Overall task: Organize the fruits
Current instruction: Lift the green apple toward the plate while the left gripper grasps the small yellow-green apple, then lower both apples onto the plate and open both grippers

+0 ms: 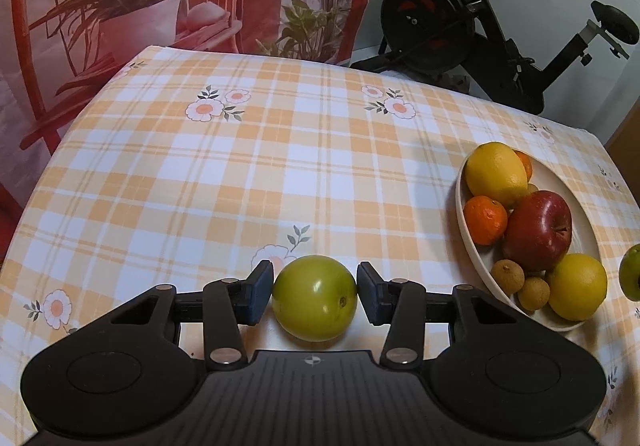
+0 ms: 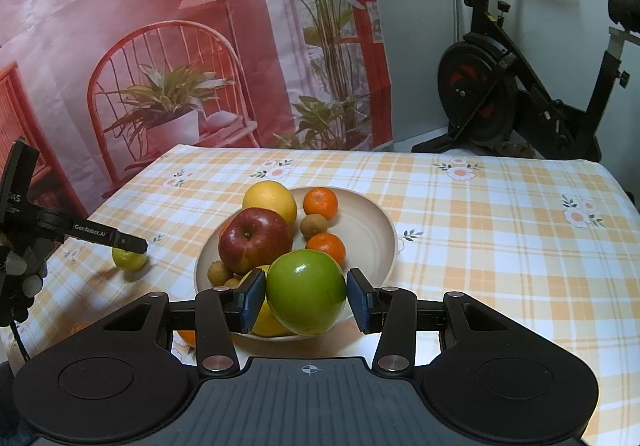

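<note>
Nearest the left wrist camera, the left gripper (image 1: 315, 292) brackets a small green fruit (image 1: 315, 298) that rests on the tabletop (image 1: 240, 174). The left-hand pad appears to touch the skin; a thin gap shows at the right-hand pad, so this is judged an unfinished grasp, with the fingers not yet clamped.

Bowl (image 2: 372, 234): a wide cream dish at mid-table, already holding a red apple (image 2: 254, 244), a large yellow citrus (image 2: 270, 200), several mandarins and a few small brown fruits. Free floor remains on its right half.

Right gripper (image 2: 306, 298): its fingers are closed on a larger green apple (image 2: 306, 292), held clear of the surface above the near rim of the bowl.

Procedure, as judged from this layout:
1. Left side: centre the pads on the widest part of the fruit, then close fully before lifting; a round, glossy skin may squirt out of an off-centre pinch.
2. Right side: lower the apple into the bare right half of the bowl, avoiding the stacked pile, and open only once it is supported.

Pose: the left gripper pitches steeply down at the tabletop, left of the bowl. The right gripper tilts down more gently, aimed across the bowl.
</note>
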{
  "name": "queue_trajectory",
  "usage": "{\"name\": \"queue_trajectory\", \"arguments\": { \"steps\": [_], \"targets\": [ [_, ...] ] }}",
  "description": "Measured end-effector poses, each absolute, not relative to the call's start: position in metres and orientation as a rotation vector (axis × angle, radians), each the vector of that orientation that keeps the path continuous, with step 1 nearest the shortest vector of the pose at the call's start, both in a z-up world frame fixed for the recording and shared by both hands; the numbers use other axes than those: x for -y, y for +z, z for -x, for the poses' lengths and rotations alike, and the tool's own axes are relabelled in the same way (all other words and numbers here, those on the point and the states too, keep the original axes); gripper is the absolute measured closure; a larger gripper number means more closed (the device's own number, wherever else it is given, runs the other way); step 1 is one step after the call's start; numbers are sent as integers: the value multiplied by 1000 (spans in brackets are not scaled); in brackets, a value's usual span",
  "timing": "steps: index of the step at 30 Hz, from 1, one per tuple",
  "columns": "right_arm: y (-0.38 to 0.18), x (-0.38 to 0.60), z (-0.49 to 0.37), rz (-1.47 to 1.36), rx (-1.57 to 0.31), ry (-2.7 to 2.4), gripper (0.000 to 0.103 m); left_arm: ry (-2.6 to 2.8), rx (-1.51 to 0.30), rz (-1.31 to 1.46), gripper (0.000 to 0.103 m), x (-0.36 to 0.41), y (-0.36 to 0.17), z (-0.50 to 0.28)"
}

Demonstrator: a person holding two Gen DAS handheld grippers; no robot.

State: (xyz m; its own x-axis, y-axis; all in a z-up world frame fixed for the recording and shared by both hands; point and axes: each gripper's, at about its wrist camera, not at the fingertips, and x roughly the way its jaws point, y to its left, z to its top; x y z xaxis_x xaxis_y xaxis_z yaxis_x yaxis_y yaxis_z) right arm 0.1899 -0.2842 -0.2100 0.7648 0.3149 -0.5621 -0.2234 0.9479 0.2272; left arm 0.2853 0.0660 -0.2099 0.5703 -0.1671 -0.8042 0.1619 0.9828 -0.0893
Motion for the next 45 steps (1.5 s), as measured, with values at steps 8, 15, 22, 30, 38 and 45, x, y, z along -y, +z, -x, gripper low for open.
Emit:
{"name": "queue_trajectory", "arguments": {
  "steps": [8,15,22,30,38,45],
  "targets": [
    [-209,287,-185,-160,-624,297,62,-216,-916,-11,56,-54,-195,-277],
    [-212,294,-185,-175,-616,294,62,-262,-882,-34,56,-33,-177,-270],
    [-217,302,-188,-183,-614,297,62,-323,-845,-57,56,0,-158,-267],
    [-226,308,-205,-179,-609,311,62,-412,-820,-104,56,55,-145,-281],
    [-244,305,-232,-184,-648,336,62,-476,-849,-144,56,105,-157,-307],
    [-255,298,-249,-185,-675,348,62,-488,-887,-169,56,127,-170,-327]
  ]
}}
